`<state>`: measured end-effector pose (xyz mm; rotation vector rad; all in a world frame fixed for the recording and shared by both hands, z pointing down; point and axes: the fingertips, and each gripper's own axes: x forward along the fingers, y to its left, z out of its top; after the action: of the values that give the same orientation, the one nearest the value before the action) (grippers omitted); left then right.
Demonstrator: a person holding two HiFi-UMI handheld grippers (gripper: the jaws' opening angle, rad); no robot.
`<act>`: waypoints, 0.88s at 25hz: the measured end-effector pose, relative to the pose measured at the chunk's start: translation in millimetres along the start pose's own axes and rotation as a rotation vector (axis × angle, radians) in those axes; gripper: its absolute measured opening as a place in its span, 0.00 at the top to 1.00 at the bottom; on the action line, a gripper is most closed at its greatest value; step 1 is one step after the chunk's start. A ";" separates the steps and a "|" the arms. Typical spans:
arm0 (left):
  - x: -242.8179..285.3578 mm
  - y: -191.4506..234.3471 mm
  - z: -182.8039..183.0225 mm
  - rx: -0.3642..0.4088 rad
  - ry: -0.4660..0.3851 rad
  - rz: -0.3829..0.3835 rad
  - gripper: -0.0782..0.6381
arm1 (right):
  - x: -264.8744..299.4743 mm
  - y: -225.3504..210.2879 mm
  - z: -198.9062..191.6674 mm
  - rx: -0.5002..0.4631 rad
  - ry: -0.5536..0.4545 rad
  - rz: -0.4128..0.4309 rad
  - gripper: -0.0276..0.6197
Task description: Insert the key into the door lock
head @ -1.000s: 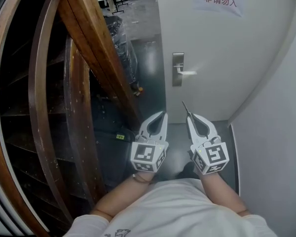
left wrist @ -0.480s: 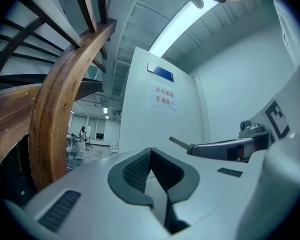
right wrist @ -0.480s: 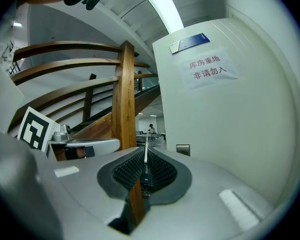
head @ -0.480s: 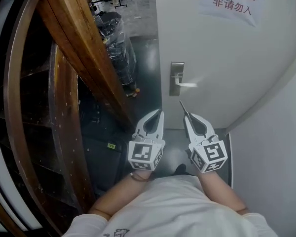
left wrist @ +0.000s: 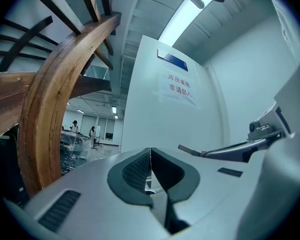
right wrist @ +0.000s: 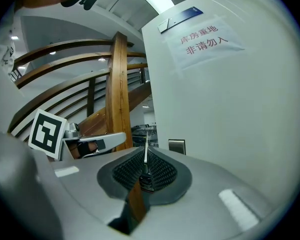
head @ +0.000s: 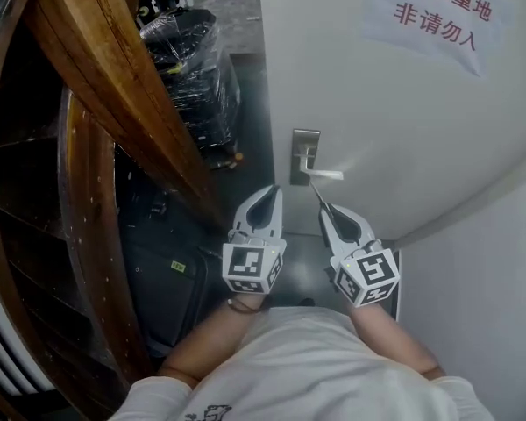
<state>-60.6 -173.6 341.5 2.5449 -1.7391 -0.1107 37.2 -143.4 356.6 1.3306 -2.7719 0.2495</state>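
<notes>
A white door point(head: 403, 103) stands ahead with a steel lock plate point(head: 303, 156) and lever handle point(head: 326, 174) at its left edge. My right gripper point(head: 330, 209) is shut on a thin metal key point(head: 317, 194), whose tip points up toward the plate, just below the handle. In the right gripper view the key point(right wrist: 146, 151) sticks up between the pads, with the lock plate point(right wrist: 177, 146) a little to its right. My left gripper point(head: 267, 193) hangs shut and empty beside it, left of the door edge. The left gripper view shows its closed jaws and the right gripper point(left wrist: 225, 150) alongside.
A curved wooden stair rail point(head: 114, 86) rises on the left, close to my left gripper. Plastic-wrapped goods point(head: 193, 68) sit behind it on the grey floor. A paper notice with red characters point(head: 438, 7) hangs on the door. A white wall point(head: 482, 288) closes in on the right.
Both grippers have moved closer to the door. The key tip now sits just under the lever handle, where before it was well below it.
</notes>
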 end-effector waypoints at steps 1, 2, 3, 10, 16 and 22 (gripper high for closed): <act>6.5 2.9 -0.6 0.000 -0.001 0.007 0.88 | 4.4 -6.2 -0.3 0.004 0.004 0.003 0.92; 12.5 6.1 -1.4 0.000 -0.003 0.012 0.88 | 8.5 -12.0 -1.6 0.012 0.008 0.005 0.92; 17.7 9.6 -2.5 0.002 -0.005 0.016 0.88 | 12.4 -17.3 -4.0 0.022 0.014 0.005 0.92; 59.3 41.3 -21.2 0.052 -0.010 0.017 0.88 | 43.7 -35.7 -34.1 0.111 0.066 0.026 0.92; 95.5 67.5 -41.0 0.025 0.018 -0.021 0.88 | 70.0 -46.1 -55.8 0.208 0.099 0.048 0.92; 133.0 94.7 -61.8 0.016 0.055 -0.076 0.79 | 93.1 -51.1 -83.0 0.357 0.113 0.044 0.92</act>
<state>-94.6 -331.5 407.8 2.5999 -1.6309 -0.0292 17.2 -232.4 455.8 1.2708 -2.7510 0.8285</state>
